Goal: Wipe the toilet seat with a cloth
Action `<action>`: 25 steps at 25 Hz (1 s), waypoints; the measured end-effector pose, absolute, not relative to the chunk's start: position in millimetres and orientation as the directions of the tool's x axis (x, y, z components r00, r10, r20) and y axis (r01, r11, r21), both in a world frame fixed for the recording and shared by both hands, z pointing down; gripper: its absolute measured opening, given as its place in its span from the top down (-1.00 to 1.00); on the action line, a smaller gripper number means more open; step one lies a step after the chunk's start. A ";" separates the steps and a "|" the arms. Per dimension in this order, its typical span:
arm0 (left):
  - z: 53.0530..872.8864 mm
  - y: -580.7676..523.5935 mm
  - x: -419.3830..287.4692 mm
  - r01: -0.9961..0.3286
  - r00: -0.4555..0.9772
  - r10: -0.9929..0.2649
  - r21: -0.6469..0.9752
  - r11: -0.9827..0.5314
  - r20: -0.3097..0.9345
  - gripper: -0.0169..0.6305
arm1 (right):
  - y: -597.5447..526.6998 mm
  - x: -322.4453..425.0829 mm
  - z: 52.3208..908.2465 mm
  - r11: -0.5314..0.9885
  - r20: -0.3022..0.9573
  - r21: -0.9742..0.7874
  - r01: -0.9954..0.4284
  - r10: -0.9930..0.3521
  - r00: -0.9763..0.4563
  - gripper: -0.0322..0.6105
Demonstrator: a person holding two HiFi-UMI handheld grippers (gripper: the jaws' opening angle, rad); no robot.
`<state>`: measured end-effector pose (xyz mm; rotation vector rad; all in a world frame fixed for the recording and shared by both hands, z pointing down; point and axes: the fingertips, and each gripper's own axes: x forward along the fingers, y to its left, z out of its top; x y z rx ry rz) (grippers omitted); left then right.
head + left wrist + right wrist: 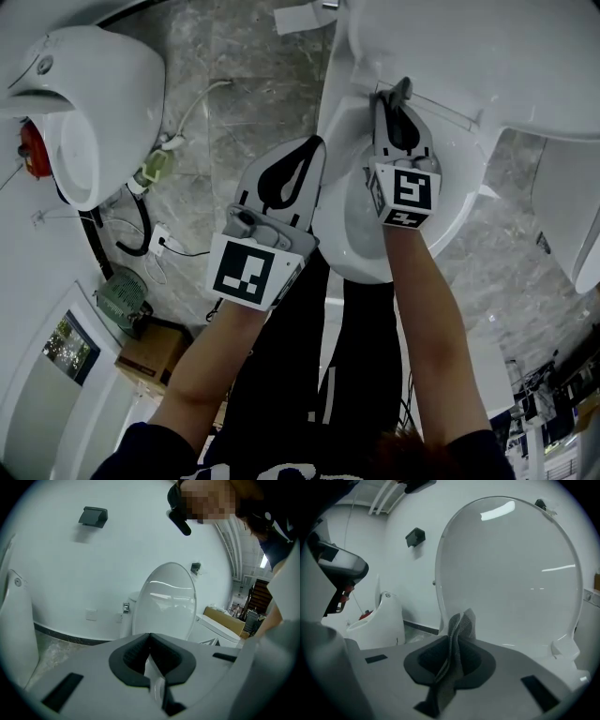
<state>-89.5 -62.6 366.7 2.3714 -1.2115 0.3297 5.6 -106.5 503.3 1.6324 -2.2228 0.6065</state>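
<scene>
A grey cloth (pixel 459 632) is held pinched in the right gripper (pixel 403 89), whose jaws are closed tight on it. A crumpled fold of the fabric is left standing above the jaw tips. The gripper is held over the back of a white toilet (pixel 336 234), close to the raised lid (pixel 511 564), which fills most of the right gripper view. Whether the cloth is actually touching the porcelain cannot be told from any view.

The left gripper (pixel 316 146) is held just beside the toilet's left edge, lower and nearer the person than the right one. Its jaws are drawn together with only a thin slit between the dark pads, and nothing is seen gripped in them. White porcelain is glimpsed through the slit.

Both grippers are carried at the ends of bare forearms stretched forward, and dark clothing is seen below in the head view. Each gripper's marker cube is turned towards the head camera.

A white urinal (pixel 103 103) is mounted at the left, well apart from the toilet, with a red part visible at its side. The grey marbled floor (pixel 244 84) between them is crossed by a pale hose and dark cables. A cardboard box (pixel 155 352) is set on the floor at the lower left. A small dark fitting (pixel 93 516) is fixed high on the white wall, as shown in the left gripper view.
</scene>
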 end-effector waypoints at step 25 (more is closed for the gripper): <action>374.9 -59.8 -88.3 -0.800 0.598 -0.669 0.290 -0.525 0.440 0.91 | -103.1 -1.4 513.7 0.322 0.500 -0.035 -0.946 -0.814 -0.296 0.79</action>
